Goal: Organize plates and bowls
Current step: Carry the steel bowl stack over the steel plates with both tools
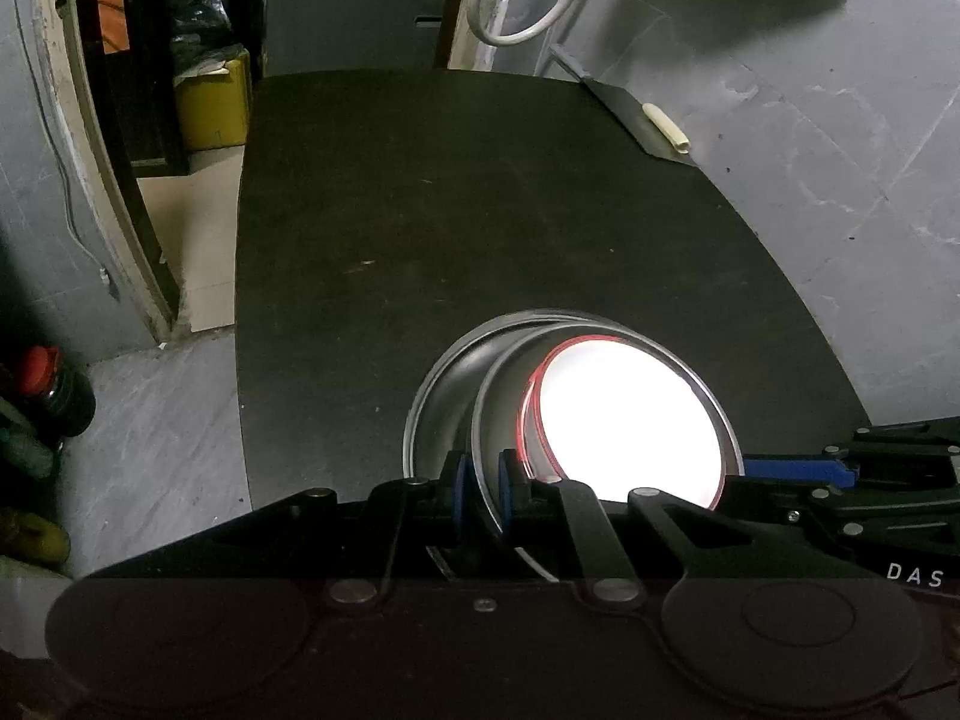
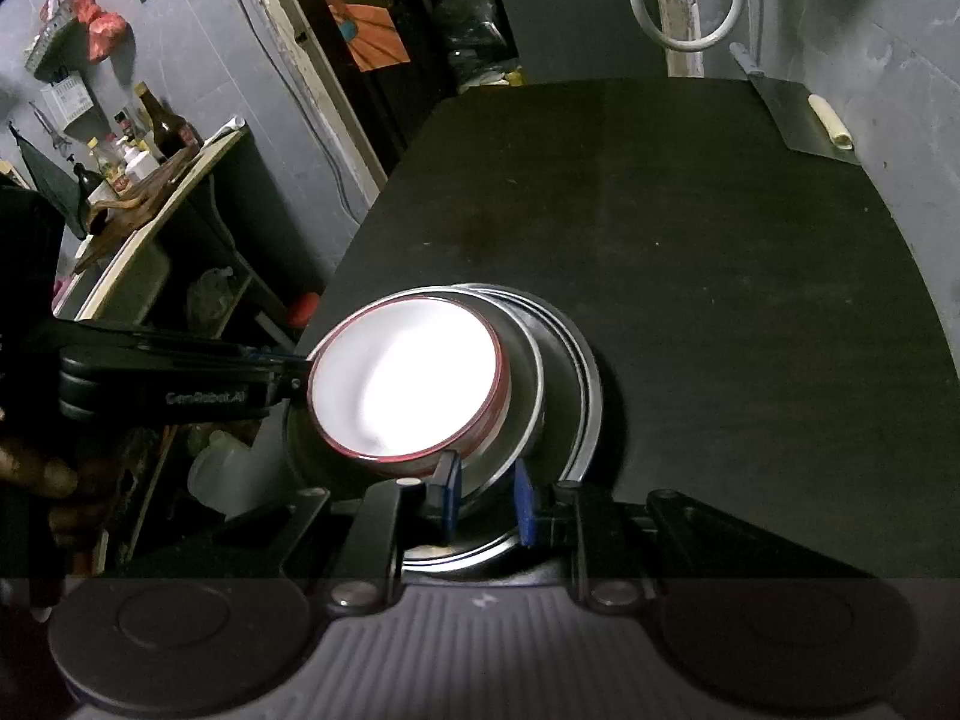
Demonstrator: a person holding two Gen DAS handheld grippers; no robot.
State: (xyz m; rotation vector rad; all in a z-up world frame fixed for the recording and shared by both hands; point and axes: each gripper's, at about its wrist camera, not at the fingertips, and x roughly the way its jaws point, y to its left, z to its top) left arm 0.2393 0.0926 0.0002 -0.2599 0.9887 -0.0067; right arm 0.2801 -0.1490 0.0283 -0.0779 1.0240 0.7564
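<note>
Clamping from both sides, the two grippers hold a nested stack of dishes at the near end of the dark bench (image 1: 480,192). The left gripper (image 1: 482,489) has its jaws pressed together on the thin rim of the steel bowl (image 1: 504,384), one blue pad outside the wall and one inside. The right gripper (image 2: 487,501) has its jaws closed, a little wider, on the near rims of the stack, where the steel bowl (image 2: 525,414) sits in the steel plate (image 2: 591,396); which rims its pads press I cannot tell. Inside the steel bowl sits a white bowl (image 1: 630,420) with a red rim, glaring under the light; in the right view the white bowl (image 2: 408,384) lies toward the left of the stack. In the left view the plate (image 1: 438,396) shows as a larger rim behind and left of the bowl. Each gripper shows at the edge of the other's view, reaching in at the stack's side. At the bench's far right corner lies a dark flat sheet (image 1: 630,114) with a pale roll (image 1: 666,127) on it. Grey wall borders the right side; a shelf with bottles (image 2: 138,144) stands far left.
</note>
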